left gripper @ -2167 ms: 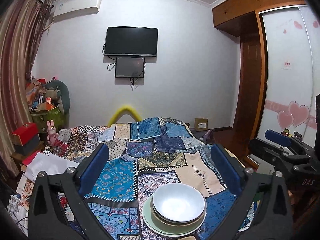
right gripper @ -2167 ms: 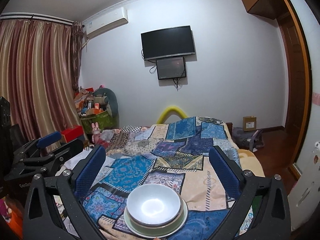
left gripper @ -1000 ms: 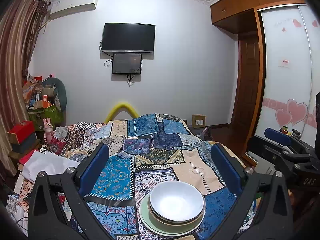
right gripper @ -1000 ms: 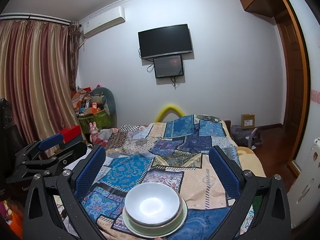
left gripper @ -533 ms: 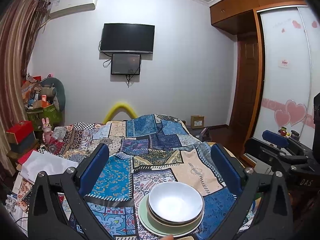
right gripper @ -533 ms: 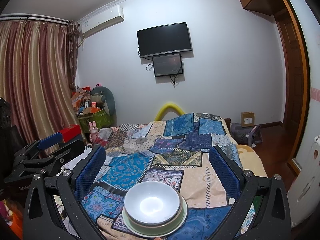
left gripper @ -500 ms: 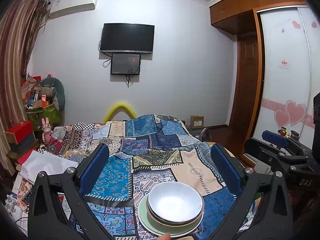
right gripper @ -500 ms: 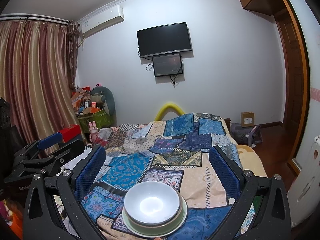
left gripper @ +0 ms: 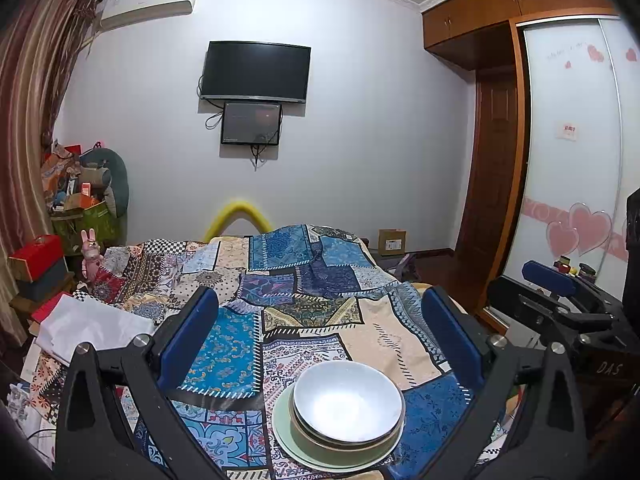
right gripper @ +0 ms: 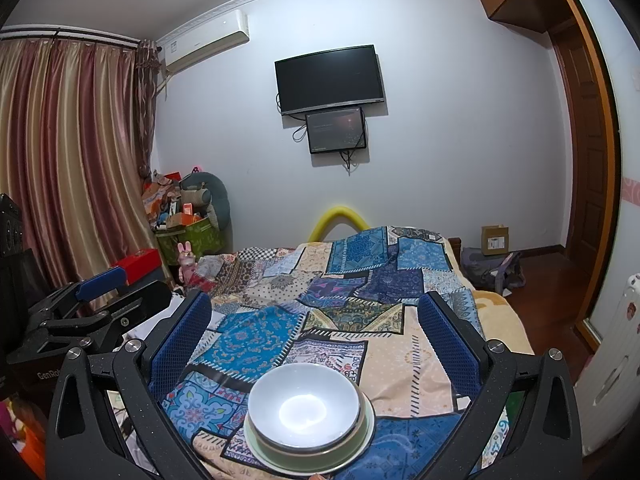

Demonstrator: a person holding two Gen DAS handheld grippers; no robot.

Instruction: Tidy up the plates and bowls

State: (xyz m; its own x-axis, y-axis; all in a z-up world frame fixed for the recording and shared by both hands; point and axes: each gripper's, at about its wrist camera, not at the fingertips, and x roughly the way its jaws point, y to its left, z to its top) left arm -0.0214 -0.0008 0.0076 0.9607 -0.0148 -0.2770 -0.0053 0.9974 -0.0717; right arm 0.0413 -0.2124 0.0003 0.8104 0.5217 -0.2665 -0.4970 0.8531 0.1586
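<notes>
- Your left gripper (left gripper: 320, 336) hangs above the near end of the bed, its blue-padded fingers (left gripper: 190, 334) spread wide with nothing between them.
- Your right gripper (right gripper: 314, 338) hangs the same way: fingers well apart, holding nothing.
- In the left wrist view, the white bowl (left gripper: 347, 400) sits at about 6 o'clock, low between the fingers, touching neither.
- That bowl is nested in a second, darker-rimmed bowl (left gripper: 320, 438), and both rest on a pale green plate (left gripper: 286, 436).
- In the right wrist view the same stack lies dead centre at 6 o'clock, bowl (right gripper: 304, 404) on plate (right gripper: 256, 446).
- The stack stands on the patchwork quilt (left gripper: 280, 280) that covers the bed, close to its near edge.
- Your right gripper's frame (left gripper: 560, 312) shows at 3 o'clock in the left view, beside the bed.
- Your left gripper's frame (right gripper: 80, 312) shows at 9 o'clock in the right view.
- At 12 o'clock on the far wall hangs a dark television (left gripper: 256, 71), with a smaller screen (left gripper: 251, 123) just beneath it.
- A yellow foam arc (left gripper: 238, 216) peeks up behind the far end of the bed.
</notes>
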